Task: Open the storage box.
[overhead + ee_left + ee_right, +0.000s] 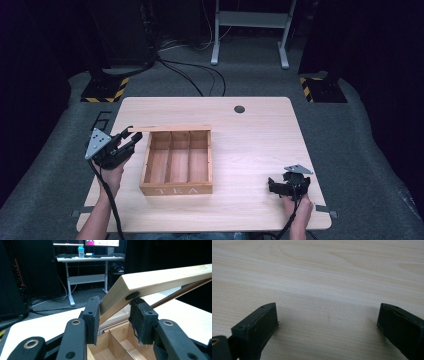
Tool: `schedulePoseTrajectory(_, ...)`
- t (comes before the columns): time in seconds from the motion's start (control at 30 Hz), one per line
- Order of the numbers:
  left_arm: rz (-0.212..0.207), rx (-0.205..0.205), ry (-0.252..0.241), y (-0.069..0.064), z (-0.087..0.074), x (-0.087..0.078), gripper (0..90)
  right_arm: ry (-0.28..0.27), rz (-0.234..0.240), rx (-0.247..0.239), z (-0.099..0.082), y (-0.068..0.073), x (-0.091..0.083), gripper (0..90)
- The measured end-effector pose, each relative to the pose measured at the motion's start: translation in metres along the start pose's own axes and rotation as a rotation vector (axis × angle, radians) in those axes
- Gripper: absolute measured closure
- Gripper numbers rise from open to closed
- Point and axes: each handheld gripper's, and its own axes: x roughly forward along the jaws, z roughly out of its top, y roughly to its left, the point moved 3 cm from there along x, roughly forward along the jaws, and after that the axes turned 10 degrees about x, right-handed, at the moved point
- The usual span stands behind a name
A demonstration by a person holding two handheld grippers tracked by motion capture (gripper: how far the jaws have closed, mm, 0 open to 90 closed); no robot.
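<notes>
The work in hand is the lid of the wooden tea box (176, 162), which sits left of centre on the desk (250, 145) with "TEA" on its near wall. The left gripper (113, 315) has its jaws closed on the front edge of the lid (160, 281), the pads pressing either side of the board close to a dark round spot on its underside. The lid is already raised: in the left gripper view it slopes up and away over the box, and in the high view it stands along the back wall with all 3 compartments exposed and apparently empty. I judge the lid well raised but not let go; whether it is being opened or shut I cannot tell. The right gripper (289, 186) rests near the desk's right front, jaws spread wide over bare wood, holding nothing
</notes>
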Motion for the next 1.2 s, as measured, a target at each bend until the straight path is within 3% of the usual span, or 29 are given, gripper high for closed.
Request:
schedulePoseTrajectory(0.63, -0.003, -0.006, 0.020, 0.011, 0.015, 0.012, 60.0, -0.001, 0.001, -0.001, 0.000, 0.000, 0.000, 2.6)
schedulePoseTrajectory(1.2, -0.006, -0.014, 0.017, 0.013, 0.017, 0.014, 60.0, -0.001, 0.001, -0.001, 0.000, 0.000, 0.000, 2.6)
